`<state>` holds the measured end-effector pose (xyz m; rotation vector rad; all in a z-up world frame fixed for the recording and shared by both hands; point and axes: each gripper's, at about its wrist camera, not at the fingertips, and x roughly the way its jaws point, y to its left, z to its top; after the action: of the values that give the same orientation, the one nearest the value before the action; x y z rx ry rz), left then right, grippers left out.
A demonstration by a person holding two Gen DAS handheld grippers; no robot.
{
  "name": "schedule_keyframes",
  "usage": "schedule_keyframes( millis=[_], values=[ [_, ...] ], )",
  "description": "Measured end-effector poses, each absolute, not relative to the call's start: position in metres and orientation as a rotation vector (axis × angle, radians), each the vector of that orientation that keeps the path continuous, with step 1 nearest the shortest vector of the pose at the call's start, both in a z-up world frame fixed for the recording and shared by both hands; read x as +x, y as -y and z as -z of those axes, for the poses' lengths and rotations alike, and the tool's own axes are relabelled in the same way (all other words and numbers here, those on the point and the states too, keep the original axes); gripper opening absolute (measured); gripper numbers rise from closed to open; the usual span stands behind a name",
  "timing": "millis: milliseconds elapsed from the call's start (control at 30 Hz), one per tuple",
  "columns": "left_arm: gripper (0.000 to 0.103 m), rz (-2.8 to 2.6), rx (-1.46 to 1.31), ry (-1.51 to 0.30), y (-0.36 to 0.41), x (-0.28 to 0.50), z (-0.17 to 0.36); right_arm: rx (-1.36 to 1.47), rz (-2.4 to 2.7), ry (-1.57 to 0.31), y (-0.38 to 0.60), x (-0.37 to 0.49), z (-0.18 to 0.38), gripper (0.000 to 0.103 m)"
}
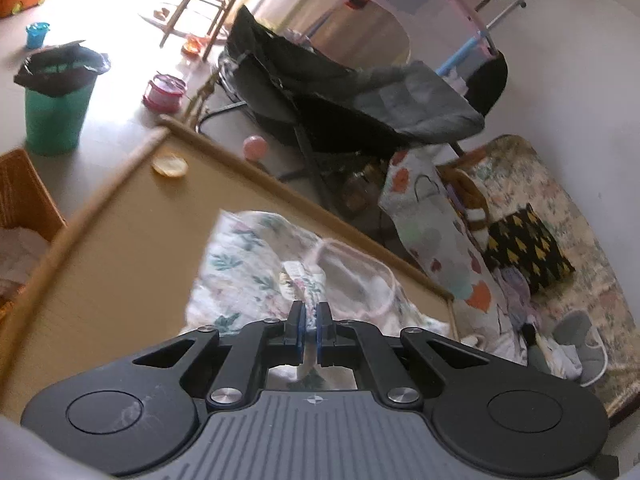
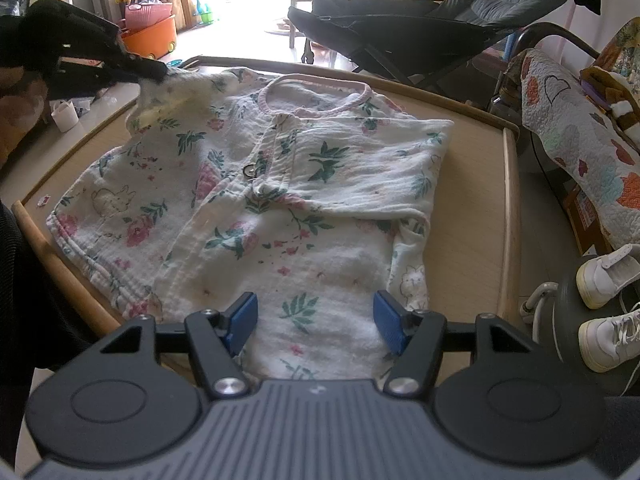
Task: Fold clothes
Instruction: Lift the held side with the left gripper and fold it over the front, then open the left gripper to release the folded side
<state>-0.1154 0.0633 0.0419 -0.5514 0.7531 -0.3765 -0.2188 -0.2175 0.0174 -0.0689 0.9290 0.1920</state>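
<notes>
The floral baby top (image 2: 256, 208) lies spread on the wooden worktop (image 2: 476, 184). The left gripper (image 1: 311, 322) has its jaws pinched on a shoulder corner, lifted; thin cloth could slip free mid-fold. The right gripper (image 2: 316, 322) hovers with jaws wide and empty over the hem, so the garment may drag.

Two close wrist views, shared table (image 2: 472, 168)

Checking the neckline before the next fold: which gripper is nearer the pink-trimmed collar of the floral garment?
Left. The left gripper pinches a raised corner beside the pink-trimmed collar; the right gripper hovers open over the hem.
</notes>
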Motion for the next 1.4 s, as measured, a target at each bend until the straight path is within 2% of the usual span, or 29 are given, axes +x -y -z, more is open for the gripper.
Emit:
schedule_keyframes(
  millis=[500,633,733,933,1200,1233,1300,1333,1400],
  values=[
    [0.005,0.441,-0.374,-0.839,-0.021,-0.123,-0.012,-0.067,-0.193,-0.929,0.217,-0.22,-0.018,0.065],
    [0.008,0.486,-0.219,-0.87,-0.003,-0.117,-0.012,-0.068,-0.195,-0.929,0.217,-0.22,-0.018,0.066],
    [0.016,0.514,-0.1,-0.876,0.01,-0.116,-0.013,-0.068,-0.197,-0.93,0.217,-0.22,-0.018,0.066],
    [0.017,0.567,0.093,-0.86,0.025,-0.119,-0.019,-0.069,-0.199,-0.93,0.217,-0.219,-0.018,0.067],
    [0.018,0.522,-0.004,-0.831,0.018,-0.113,-0.03,-0.069,-0.2,-0.93,0.217,-0.219,-0.017,0.067],
    [0.019,0.51,-0.019,-0.821,0.016,-0.112,-0.031,-0.069,-0.2,-0.93,0.217,-0.219,-0.017,0.067],
    [0.032,0.466,-0.051,-0.821,0.01,-0.108,-0.03,-0.07,-0.201,-0.93,0.217,-0.219,-0.017,0.067],
    [0.043,0.435,-0.075,-0.828,0.008,-0.105,-0.029,-0.07,-0.201,-0.93,0.217,-0.219,-0.017,0.067],
    [0.048,0.396,-0.147,-0.828,0.002,-0.102,-0.026,-0.071,-0.201,-0.93,0.217,-0.219,-0.017,0.067]
  ],
)
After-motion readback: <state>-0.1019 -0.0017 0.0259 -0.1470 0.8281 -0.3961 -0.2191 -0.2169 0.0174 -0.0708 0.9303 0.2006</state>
